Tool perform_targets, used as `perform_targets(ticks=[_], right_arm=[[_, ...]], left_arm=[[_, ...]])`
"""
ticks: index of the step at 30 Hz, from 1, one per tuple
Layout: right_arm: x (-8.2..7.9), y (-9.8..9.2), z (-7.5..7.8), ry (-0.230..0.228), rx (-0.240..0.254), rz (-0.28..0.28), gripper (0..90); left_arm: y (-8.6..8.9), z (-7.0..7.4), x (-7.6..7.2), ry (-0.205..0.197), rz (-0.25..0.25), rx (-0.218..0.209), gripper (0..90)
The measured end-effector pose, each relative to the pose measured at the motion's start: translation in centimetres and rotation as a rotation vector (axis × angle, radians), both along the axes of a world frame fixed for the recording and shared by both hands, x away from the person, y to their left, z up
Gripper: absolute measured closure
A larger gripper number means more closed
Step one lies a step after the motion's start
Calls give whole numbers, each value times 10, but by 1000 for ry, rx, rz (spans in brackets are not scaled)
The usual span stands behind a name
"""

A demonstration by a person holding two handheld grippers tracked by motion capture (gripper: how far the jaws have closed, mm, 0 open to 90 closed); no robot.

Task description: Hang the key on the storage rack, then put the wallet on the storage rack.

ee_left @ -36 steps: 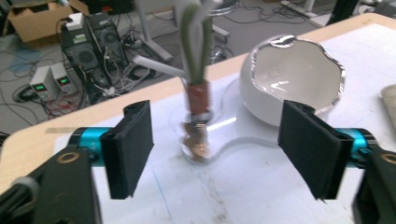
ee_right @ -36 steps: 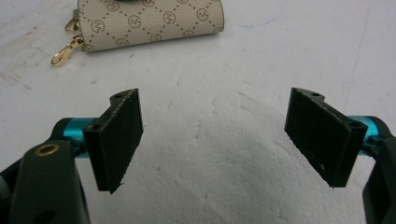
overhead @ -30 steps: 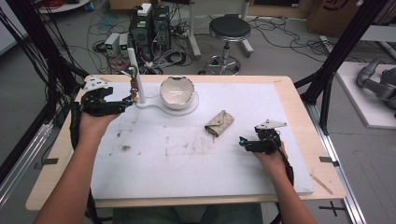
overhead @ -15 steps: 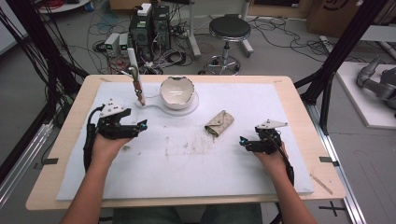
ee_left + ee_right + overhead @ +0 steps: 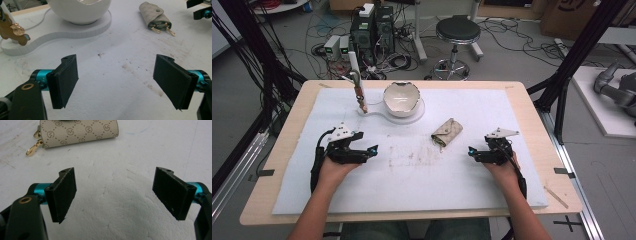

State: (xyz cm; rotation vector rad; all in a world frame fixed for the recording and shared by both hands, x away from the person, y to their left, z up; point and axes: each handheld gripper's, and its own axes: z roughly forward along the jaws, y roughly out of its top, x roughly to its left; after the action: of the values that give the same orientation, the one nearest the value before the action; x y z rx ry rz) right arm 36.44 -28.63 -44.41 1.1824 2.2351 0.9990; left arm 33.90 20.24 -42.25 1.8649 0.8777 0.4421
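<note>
Moved back from the brown key holder point(image 5: 359, 95), left gripper point(image 5: 373, 150) now resting low on the white mat point(image 5: 512, 115), jaws wide apart, holding nothing. Same for right gripper point(image 5: 471, 151): wide apart, empty, just right of the key pouch point(image 5: 447, 132). Pouch lying flat, right of the white bowl point(image 5: 401, 98), gold clips showing. Probably nothing grasped yet; picking up left. Mat stained; behind the bowl, cables and a stool point(image 5: 458, 31).
</note>
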Motion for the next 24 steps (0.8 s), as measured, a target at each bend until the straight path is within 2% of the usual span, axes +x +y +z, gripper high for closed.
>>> perform_targets(ticks=[6, 17, 24], right_arm=[[-1, 0, 0, 3, -7, 0, 197], [-2, 2, 0, 0, -19, 4, 197], [0, 0, 0, -5, -16, -4, 197]], left_arm=[[-2, 4, -1, -10, -17, 0, 200], [-4, 3, 0, -2, -28, 12, 197], [-8, 1, -1, 2, -44, 5, 197]])
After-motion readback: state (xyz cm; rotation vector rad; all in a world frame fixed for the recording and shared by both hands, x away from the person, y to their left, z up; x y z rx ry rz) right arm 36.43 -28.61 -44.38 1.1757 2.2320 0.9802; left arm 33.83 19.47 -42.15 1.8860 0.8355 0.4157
